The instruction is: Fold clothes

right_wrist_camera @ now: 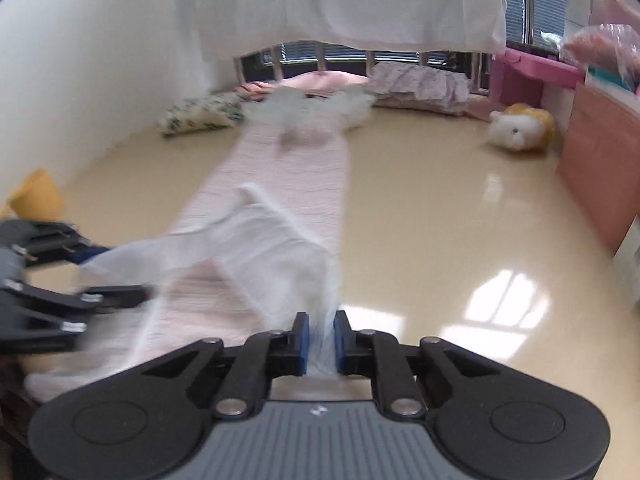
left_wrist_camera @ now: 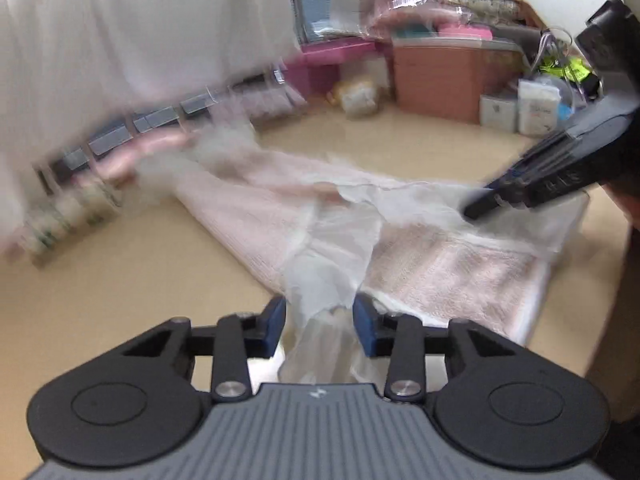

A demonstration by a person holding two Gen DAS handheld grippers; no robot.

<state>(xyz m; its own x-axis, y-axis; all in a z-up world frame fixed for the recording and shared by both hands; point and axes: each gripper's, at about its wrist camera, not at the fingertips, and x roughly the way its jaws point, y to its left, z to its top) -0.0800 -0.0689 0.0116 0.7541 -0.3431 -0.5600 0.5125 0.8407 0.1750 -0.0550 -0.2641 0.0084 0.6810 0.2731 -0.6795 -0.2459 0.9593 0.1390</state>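
Currently both claws grip the same sheer white garment (right_wrist_camera: 264,248), which is stretched between them above a long pink towel (right_wrist_camera: 296,168) laid out on the cream floor (right_wrist_camera: 432,208).

Left claw (left_wrist_camera: 320,326): the blue pads (left_wrist_camera: 276,324) are not fully together, but a bunch of the thin white fabric (left_wrist_camera: 332,276) sits pinched between them and runs forward from the tips. In the right wrist view this claw (right_wrist_camera: 86,276) enters from the left edge with cloth at its tips; it is blurred there.

Right claw (right_wrist_camera: 321,338): jaws drawn close, with a narrow gathered strip of the white fabric clamped between the blue pads (right_wrist_camera: 302,340). In the left wrist view the same claw (left_wrist_camera: 476,210) reaches in from the right, its tip at the far edge of the garment; blur hides whether the tips touch the towel.

Garment: translucent, wrinkled, lifted partly off the towel near both claws, with its middle draped on the towel. Exact type of garment cannot be told.

Towel: lies flat, running away from the cameras toward a window (right_wrist_camera: 352,54) with white curtains (right_wrist_camera: 344,4). At its far end sits a loose heap of white cloth (right_wrist_camera: 316,110).

Surroundings: a plush toy (right_wrist_camera: 520,128), white and yellow, lies on the floor right of the towel, near a salmon storage box (left_wrist_camera: 436,80) and a pink stool (right_wrist_camera: 524,72). A floral cushion (right_wrist_camera: 200,116) rests by the wall at left.
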